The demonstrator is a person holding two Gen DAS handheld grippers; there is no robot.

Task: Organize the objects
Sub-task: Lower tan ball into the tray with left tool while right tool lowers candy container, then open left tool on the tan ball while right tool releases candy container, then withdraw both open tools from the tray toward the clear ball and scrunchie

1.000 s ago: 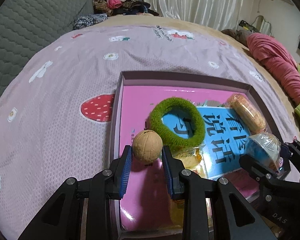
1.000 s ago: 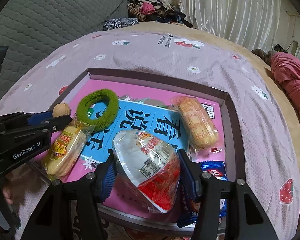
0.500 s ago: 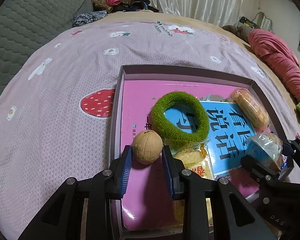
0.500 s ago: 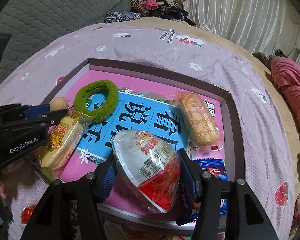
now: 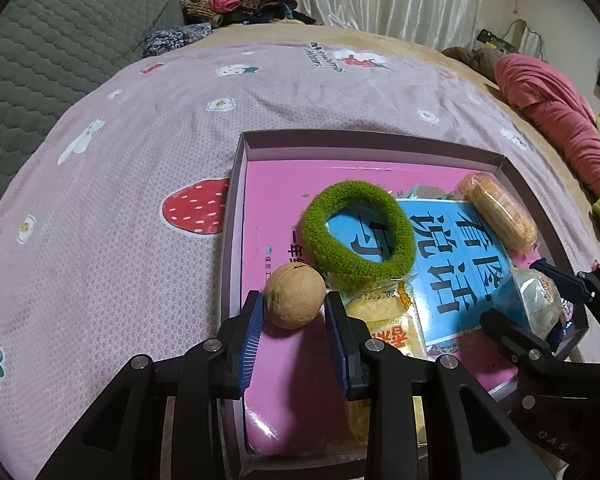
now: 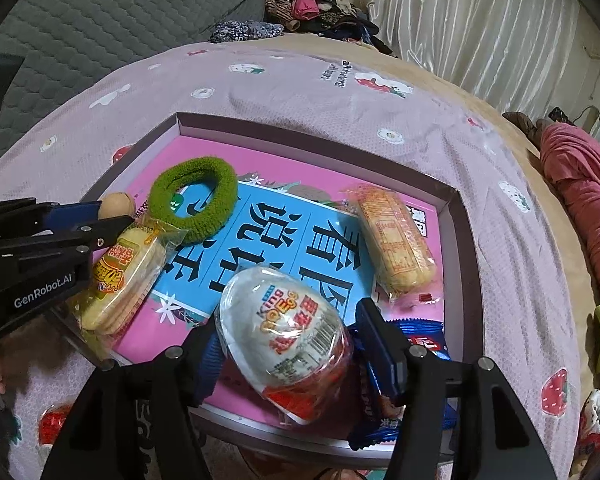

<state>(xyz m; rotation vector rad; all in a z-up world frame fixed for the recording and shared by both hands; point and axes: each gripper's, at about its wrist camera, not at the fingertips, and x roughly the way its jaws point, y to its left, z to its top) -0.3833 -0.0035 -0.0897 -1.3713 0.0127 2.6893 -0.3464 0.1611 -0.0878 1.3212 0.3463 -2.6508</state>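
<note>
the bed [image 5: 148, 168] is a soft, quilted surface under a pink printed cover; it gives under load, so round items can roll. clothes lie heaped at the far end, and a curtain hangs behind.

the tray [image 6: 466, 248] rests on the bed. its walls are low and look like thin card: rigid enough to contain items, probably not to lift by one edge. a book [image 6: 268, 240] lines the floor with a glossy, likely slippery cover.

inside the tray: a green ring [image 6: 196, 204], soft and fuzzy, easy to pinch anywhere on its band; two wrapped snack packs, light, crinkly and probably crushable.

the egg [image 6: 284, 340] sits at the near edge of the tray between the right gripper [image 6: 288, 344] fingers. its film wrap is slick and the shell probably thin; grip across the widest part. the fingers have just been opening; the right finger stands clear, the left one is hidden behind the egg.

the ball [image 5: 295, 295], small, light and firm, sits on the book at the tray's left side. the left gripper [image 5: 294, 312] fingers have just been opening and flank it with narrow gaps.
</note>
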